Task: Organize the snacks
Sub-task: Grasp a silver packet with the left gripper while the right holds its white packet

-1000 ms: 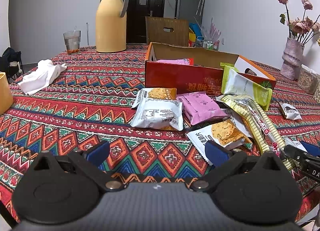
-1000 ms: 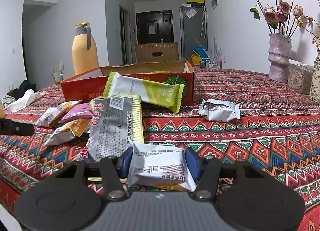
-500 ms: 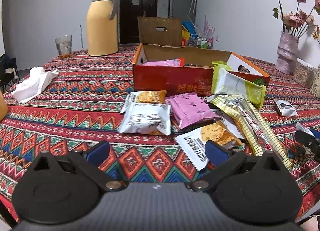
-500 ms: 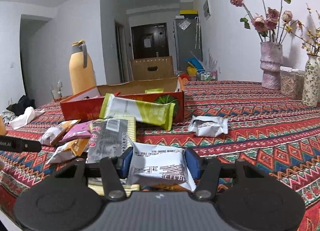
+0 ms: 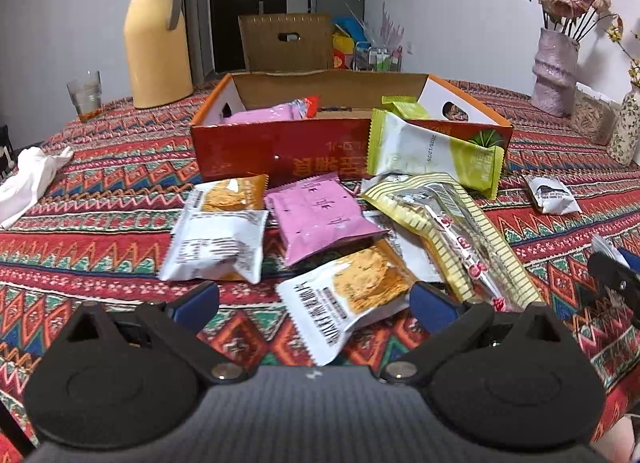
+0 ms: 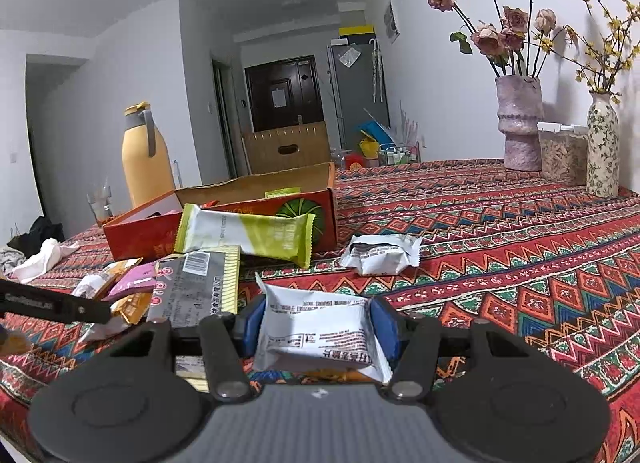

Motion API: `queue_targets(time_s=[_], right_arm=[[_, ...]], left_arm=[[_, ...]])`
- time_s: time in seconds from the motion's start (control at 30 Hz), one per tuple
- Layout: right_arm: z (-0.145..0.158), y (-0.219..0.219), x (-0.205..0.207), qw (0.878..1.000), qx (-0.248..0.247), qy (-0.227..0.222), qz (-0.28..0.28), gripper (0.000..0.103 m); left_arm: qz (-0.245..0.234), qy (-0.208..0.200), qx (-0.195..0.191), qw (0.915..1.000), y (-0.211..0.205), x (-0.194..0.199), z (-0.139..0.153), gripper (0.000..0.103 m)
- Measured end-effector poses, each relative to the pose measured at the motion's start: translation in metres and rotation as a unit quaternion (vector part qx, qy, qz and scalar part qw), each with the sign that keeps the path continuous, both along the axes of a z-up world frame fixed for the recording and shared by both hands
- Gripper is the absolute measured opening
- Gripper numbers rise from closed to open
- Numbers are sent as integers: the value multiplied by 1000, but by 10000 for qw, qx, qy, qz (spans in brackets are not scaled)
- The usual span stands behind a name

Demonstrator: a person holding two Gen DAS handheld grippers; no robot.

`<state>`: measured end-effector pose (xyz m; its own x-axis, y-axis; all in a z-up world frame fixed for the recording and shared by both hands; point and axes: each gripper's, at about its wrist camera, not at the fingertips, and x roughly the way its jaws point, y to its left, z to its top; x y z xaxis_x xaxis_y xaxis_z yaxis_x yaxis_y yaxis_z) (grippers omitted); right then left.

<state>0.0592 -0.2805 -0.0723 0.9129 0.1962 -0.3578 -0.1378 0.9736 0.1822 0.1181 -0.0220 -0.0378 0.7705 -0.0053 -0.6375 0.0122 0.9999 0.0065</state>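
Snack packet (image 6: 320,333), clenched between my right fingers (image 6: 384,323), awaits carrying ahead to box (image 6: 224,223); left fingers (image 5: 196,301) released.

Patterned table (image 5: 100,239) — snack packets (image 5: 320,219), box (image 5: 280,151)

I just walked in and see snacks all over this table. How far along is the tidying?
Early days, it seems. A few packets, one pink, already lie in the cardboard box. The right tool grips a white packet; the left tool is open over a cracker packet. Left on the cloth: a pink pack, a striped bag, a green-white bag against the box and others.
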Motion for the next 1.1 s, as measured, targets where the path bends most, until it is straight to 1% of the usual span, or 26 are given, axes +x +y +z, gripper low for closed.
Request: queue_targets(time_s=[0.13,0.33,0.43,0.6,0.7,0.77,0.87,1.0,1.03,1.1], right_arm=[[-3,-4,2,10000,64,12,-25,55],[-6,-9,5,9999,123,19,-10,55],[-8,-10,6,9999,143,48,7,55],[-10,-10,9,9998,166,86,33,55],[-11,-8,9,9998,158,98,68,55],[-10,-7,9,9998,154,99,79,55],[-10,-5,8,9998,139,98,91,55],[-8,-2,6,9998,100,88,122,55],[-8,-1,6,9998,92,86,131,55],[-7,0,4,9998,61,78,145,55]], left_arm=[[132,153,-231,9995,-4,14,2,103],[369,385,-184,9984,-10,27,-5,103],[553,536,-302,9966,-6,31,-11,103],[567,503,-336,9966,-4,29,-14,102],[484,430,-382,9972,-4,25,-13,94],[421,368,-352,9978,-6,22,-13,84],[365,300,-329,9983,-7,18,-12,75],[343,217,-309,9987,-6,11,-12,67],[358,194,-282,9988,-5,9,-12,62],[351,180,-333,9987,-2,7,-12,60]])
